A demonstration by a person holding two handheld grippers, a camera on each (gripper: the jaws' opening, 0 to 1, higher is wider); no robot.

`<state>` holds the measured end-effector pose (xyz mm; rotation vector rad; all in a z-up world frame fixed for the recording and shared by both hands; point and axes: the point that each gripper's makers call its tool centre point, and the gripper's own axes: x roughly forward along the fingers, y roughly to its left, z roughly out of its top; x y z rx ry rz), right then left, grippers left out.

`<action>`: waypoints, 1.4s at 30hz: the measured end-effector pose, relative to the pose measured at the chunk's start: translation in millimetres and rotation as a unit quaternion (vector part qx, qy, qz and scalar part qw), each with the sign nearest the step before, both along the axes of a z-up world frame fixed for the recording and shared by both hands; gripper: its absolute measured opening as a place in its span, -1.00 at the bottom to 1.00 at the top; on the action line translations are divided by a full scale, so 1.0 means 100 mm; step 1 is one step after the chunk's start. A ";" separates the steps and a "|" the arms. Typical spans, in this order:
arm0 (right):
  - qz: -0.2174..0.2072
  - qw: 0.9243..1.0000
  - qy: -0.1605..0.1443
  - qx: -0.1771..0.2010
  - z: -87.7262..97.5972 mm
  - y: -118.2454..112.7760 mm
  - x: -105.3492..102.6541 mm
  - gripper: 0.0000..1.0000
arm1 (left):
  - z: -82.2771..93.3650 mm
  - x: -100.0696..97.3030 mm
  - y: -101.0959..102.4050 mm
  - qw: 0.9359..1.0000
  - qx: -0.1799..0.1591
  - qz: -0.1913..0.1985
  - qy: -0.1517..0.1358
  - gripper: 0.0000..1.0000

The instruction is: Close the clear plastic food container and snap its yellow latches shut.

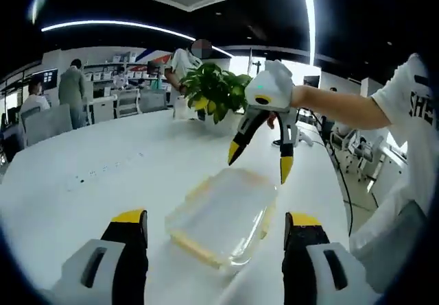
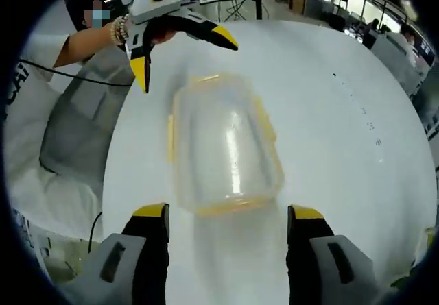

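Observation:
A clear plastic food container (image 1: 223,216) with yellow latches along its edges lies flat on the white table (image 1: 123,168), its lid on top. My left gripper (image 1: 214,226) is open, its jaws either side of the container's near end, not touching it. Beyond the container hangs my right gripper (image 1: 260,161), open, above the far end. In the right gripper view the same container (image 2: 223,144) lies ahead of my right gripper (image 2: 226,219), whose jaws stand apart just short of it. My left gripper (image 2: 184,59) hovers open at the far end there.
A potted green plant (image 1: 216,89) stands at the table's far edge. Office desks, chairs and several people are in the background (image 1: 68,89). A person's arm in a white shirt (image 1: 405,106) reaches in from the right. A grey chair (image 2: 82,127) stands beside the table.

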<state>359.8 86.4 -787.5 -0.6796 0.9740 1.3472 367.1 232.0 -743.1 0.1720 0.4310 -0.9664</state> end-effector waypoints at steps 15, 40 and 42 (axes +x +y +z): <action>0.016 1.000 -0.010 -0.007 -0.19 0.11 -0.03 0.59 | -0.48 0.03 -0.02 0.988 0.143 -0.065 -0.005 0.81; 0.013 1.000 -0.010 -0.018 -0.33 0.14 -0.02 0.37 | -0.56 0.04 -0.16 0.979 0.178 -0.101 -0.012 0.52; 0.013 1.000 -0.011 -0.019 -0.33 0.13 -0.02 0.30 | -0.55 0.05 -0.15 0.979 0.179 -0.099 -0.012 0.47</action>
